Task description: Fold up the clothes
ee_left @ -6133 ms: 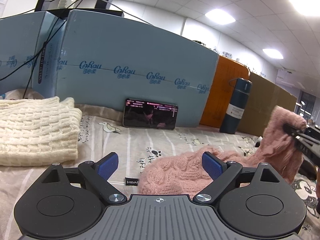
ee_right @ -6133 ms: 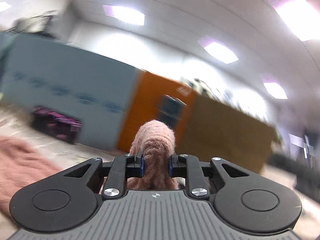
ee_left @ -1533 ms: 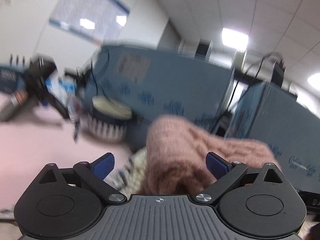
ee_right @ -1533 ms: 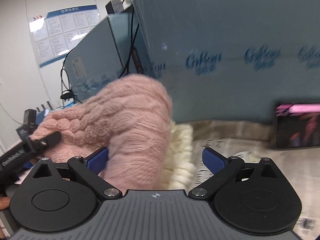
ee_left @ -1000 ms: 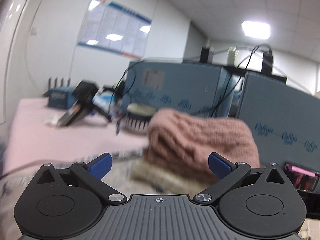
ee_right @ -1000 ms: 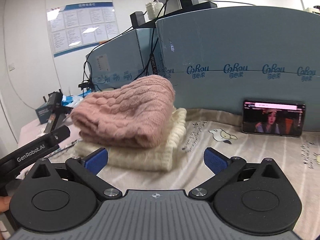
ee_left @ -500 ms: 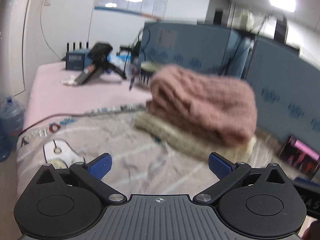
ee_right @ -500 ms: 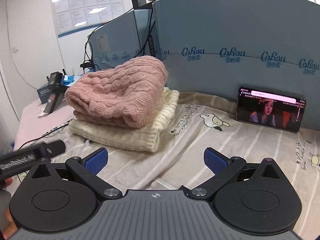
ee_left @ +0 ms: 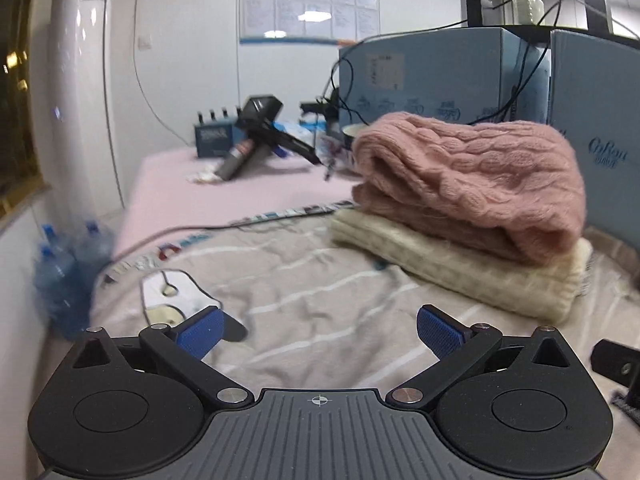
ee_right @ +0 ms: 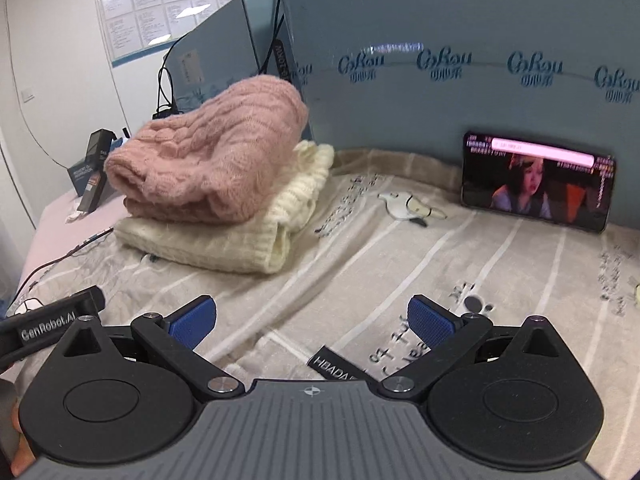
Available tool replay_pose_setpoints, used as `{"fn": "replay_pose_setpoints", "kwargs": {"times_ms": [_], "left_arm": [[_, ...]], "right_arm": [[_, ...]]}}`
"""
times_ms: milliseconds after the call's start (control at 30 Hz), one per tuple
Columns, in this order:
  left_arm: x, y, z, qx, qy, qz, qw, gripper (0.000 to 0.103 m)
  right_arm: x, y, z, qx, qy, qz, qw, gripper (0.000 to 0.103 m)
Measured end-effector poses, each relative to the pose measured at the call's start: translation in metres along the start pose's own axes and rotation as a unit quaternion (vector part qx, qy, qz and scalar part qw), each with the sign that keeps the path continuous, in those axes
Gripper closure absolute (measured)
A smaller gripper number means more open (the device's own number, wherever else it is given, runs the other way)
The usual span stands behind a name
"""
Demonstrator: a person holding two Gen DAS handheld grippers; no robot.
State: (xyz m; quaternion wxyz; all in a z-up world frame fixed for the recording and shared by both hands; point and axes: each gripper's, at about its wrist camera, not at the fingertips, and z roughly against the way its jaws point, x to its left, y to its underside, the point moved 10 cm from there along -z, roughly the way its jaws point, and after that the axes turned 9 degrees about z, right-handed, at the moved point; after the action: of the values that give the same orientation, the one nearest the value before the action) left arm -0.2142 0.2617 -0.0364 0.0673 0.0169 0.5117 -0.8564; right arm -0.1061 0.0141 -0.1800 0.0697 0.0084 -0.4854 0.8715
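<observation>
A folded pink knit sweater [ee_left: 472,176] lies on top of a folded cream knit sweater [ee_left: 460,268] on the striped printed sheet [ee_left: 320,288]. The same stack shows in the right wrist view, pink sweater [ee_right: 212,156] over cream sweater [ee_right: 224,236], at the left. My left gripper [ee_left: 318,330] is open and empty, pulled back from the stack. My right gripper [ee_right: 312,322] is open and empty, low over the sheet [ee_right: 400,264], to the right of the stack. Part of the left gripper [ee_right: 48,324] shows at the right view's left edge.
Blue foam boards [ee_right: 460,60] stand behind the sheet, with a phone [ee_right: 536,180] playing video leaning on one. A pink table [ee_left: 224,196] holds a black tool, boxes and cables. Water bottles [ee_left: 68,264] stand on the floor at left.
Both grippers have let go of the pink sweater on the cream one and drawn back from the stack. The left view has swung further left and away.
</observation>
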Motion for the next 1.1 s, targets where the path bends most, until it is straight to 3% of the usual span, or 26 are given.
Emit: {"fn": "replay_pose_setpoints", "kwargs": {"times_ms": [200, 1100], "left_arm": [[-0.008, 0.001, -0.003, 0.010, 0.024, -0.007, 0.9996, 0.000], [-0.017, 0.008, -0.007, 0.015, 0.036, -0.018, 0.9991, 0.000]], "right_arm": [[0.004, -0.001, 0.002, -0.009, -0.005, 0.008, 1.000, 0.000], [0.004, 0.000, 0.005, -0.022, 0.012, 0.023, 0.999, 0.000]]}}
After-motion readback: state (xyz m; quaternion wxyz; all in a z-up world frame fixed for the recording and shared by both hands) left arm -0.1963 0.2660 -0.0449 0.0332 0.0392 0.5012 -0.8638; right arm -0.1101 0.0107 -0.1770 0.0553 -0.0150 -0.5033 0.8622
